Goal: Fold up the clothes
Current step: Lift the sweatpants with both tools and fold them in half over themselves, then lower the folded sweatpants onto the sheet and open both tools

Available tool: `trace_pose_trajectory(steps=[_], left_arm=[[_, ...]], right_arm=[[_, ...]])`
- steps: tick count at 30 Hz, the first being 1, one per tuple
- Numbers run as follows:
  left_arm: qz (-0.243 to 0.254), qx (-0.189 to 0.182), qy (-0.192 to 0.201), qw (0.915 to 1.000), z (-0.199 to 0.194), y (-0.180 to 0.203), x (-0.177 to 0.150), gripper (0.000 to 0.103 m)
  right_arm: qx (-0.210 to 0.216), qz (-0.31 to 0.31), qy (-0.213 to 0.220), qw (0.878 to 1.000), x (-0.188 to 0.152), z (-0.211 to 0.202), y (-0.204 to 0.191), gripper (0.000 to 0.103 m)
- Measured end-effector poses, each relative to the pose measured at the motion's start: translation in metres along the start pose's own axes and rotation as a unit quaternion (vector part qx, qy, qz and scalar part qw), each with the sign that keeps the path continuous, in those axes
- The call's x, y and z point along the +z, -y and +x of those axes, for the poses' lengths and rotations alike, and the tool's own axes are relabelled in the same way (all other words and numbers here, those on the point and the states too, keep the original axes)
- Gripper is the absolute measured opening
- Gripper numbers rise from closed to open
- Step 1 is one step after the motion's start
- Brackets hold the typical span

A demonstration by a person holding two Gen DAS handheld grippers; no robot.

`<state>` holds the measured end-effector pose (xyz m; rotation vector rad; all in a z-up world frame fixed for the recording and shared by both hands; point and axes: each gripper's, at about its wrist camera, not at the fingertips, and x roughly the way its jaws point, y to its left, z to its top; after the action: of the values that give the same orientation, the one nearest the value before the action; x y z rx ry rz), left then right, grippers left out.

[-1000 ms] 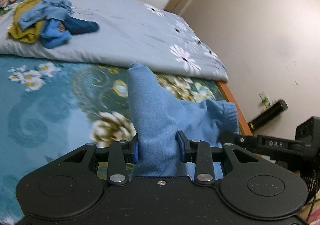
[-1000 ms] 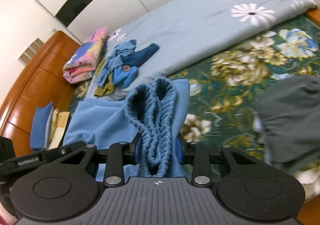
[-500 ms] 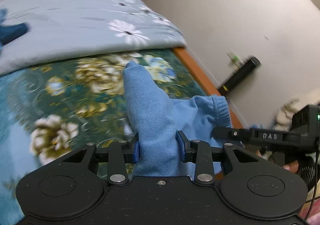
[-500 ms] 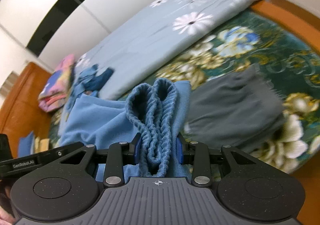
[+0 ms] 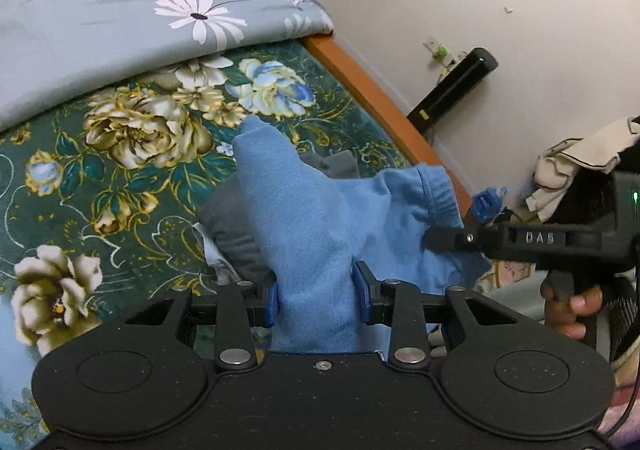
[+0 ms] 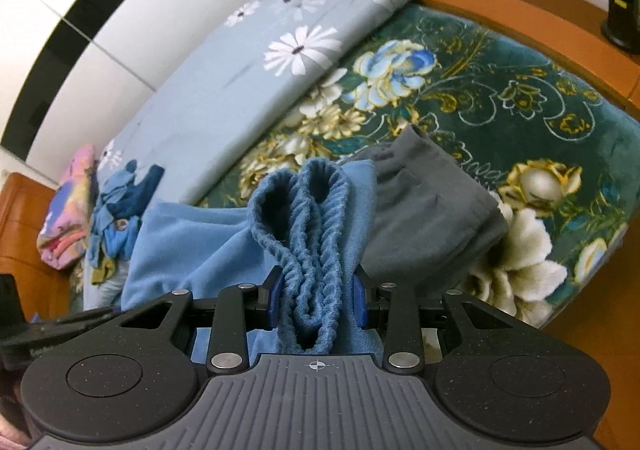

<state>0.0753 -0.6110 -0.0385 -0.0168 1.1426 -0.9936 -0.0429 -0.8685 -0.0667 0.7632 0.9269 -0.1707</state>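
A light blue fleece garment [image 5: 304,218] hangs between both grippers above the bed. My left gripper [image 5: 316,300] is shut on a smooth bunched fold of it. My right gripper [image 6: 318,300] is shut on its ribbed cuff [image 6: 308,218], doubled over between the pads. The rest of the blue garment [image 6: 192,246] stretches to the left in the right wrist view. Under it, on the dark green floral blanket [image 6: 500,98], lies a folded grey garment [image 6: 428,218], also seen partly covered as the grey garment [image 5: 236,234] in the left wrist view. The other gripper [image 5: 532,240] and a hand [image 5: 576,310] show at right.
A pale blue daisy quilt [image 5: 100,18] covers the far side of the bed. A pile of unfolded clothes [image 6: 120,210] and a pink folded stack [image 6: 68,218] lie near the wooden headboard [image 6: 20,218]. The orange bed edge [image 5: 380,106] runs beside a wall and a black cylinder [image 5: 452,90].
Both grippers carried the blue garment sideways and a little lower, toward the bed's foot corner. The grey folded garment now lies directly beneath it. Both grips held.
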Motion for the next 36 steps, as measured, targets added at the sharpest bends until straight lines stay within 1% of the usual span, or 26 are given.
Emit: trace_pose_trajectory(steps=[4,6,10,14,16,20,22,23,24,27,32,34,35,36], left_arm=[[-0.036,0.026,0.007,0.999,0.031,0.002,0.015,0.033],[-0.057,0.043,0.01,0.9974,0.044,0.008,0.022,0.033],[-0.08,0.079,0.019,0.9935,0.072,0.023,0.029,0.033],[-0.09,0.114,0.031,0.989,0.099,0.036,0.028,0.034],[-0.095,0.132,0.029,0.9863,0.113,0.036,0.023,0.036],[-0.143,0.161,0.013,0.9764,0.135,0.022,0.011,0.037],[-0.156,0.173,0.012,0.9725,0.14,0.017,0.005,0.039],[-0.163,0.177,0.013,0.9706,0.141,0.014,0.002,0.042],[-0.171,0.179,0.015,0.9687,0.142,0.011,0.0,0.046],[-0.19,0.182,0.013,0.9645,0.147,0.001,-0.005,0.051],[-0.177,0.198,-0.002,0.964,0.153,0.004,-0.004,0.054],[-0.177,0.196,-0.003,0.9646,0.15,0.006,-0.002,0.053],[-0.176,0.193,-0.002,0.9653,0.147,0.008,-0.001,0.049],[-0.174,0.191,-0.001,0.9662,0.142,0.011,0.0,0.049]], right_arm=[[0.008,-0.038,-0.033,0.999,0.037,0.024,0.015,0.03],[0.013,-0.063,-0.056,0.996,0.061,0.035,0.026,0.03],[0.025,-0.126,-0.095,0.987,0.1,0.055,0.038,0.03],[0.033,-0.17,-0.123,0.977,0.12,0.07,0.05,0.03],[0.037,-0.175,-0.141,0.974,0.124,0.081,0.06,0.03],[0.038,-0.175,-0.177,0.968,0.124,0.101,0.078,0.031],[0.034,-0.18,-0.186,0.965,0.122,0.106,0.085,0.032],[0.033,-0.18,-0.188,0.965,0.122,0.107,0.09,0.033],[0.031,-0.177,-0.189,0.965,0.122,0.109,0.094,0.034],[0.025,-0.169,-0.193,0.966,0.121,0.114,0.104,0.036],[0.009,-0.17,-0.197,0.966,0.117,0.121,0.105,0.039],[0.005,-0.167,-0.196,0.966,0.116,0.12,0.103,0.04],[0.005,-0.168,-0.195,0.966,0.117,0.118,0.102,0.04],[0.005,-0.17,-0.193,0.966,0.118,0.115,0.101,0.04]])
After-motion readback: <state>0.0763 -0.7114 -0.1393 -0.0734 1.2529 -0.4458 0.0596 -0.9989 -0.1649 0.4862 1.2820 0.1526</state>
